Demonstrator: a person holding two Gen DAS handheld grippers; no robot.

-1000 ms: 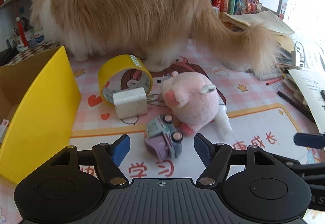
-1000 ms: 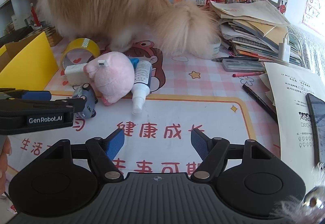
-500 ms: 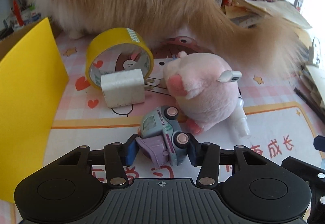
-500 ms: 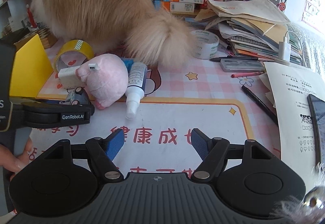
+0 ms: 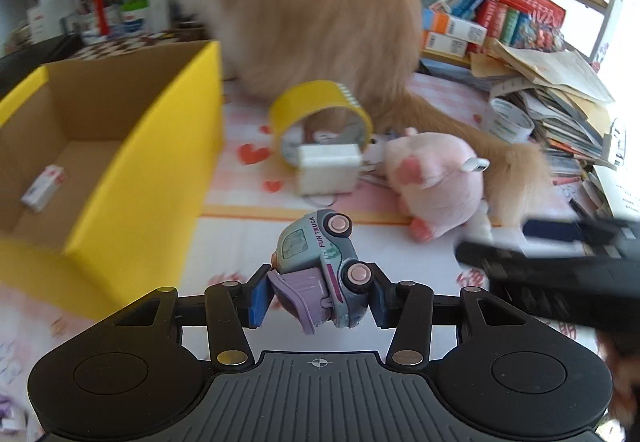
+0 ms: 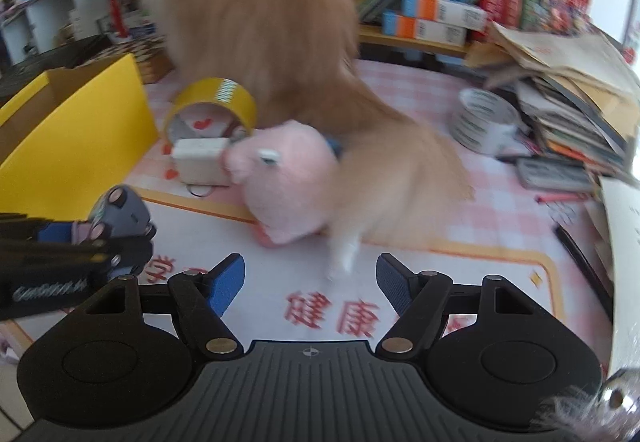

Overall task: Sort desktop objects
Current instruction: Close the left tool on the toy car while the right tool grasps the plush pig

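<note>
My left gripper (image 5: 318,296) is shut on a small blue and purple toy truck (image 5: 322,268) and holds it above the mat, right of an open yellow cardboard box (image 5: 132,177). The truck also shows in the right wrist view (image 6: 120,213), held in the left gripper. My right gripper (image 6: 310,280) is open and empty over the white mat, just in front of a pink plush pig (image 6: 288,177). A white charger block (image 5: 328,167) and a yellow tape roll (image 5: 320,113) lie behind the pig (image 5: 436,177).
A fluffy orange cat (image 5: 320,9) stands on the desk behind the objects, its tail (image 6: 404,169) sweeping over the pig and a white spray bottle (image 6: 344,250). A small white packet (image 5: 44,187) lies in the box. A white tape roll (image 6: 484,119), stacked papers and books sit at the right.
My left gripper has lifted the toy truck off the mat and swung left toward the yellow box. The cat's tail has swept down over the pig. The right gripper has moved forward a little.
</note>
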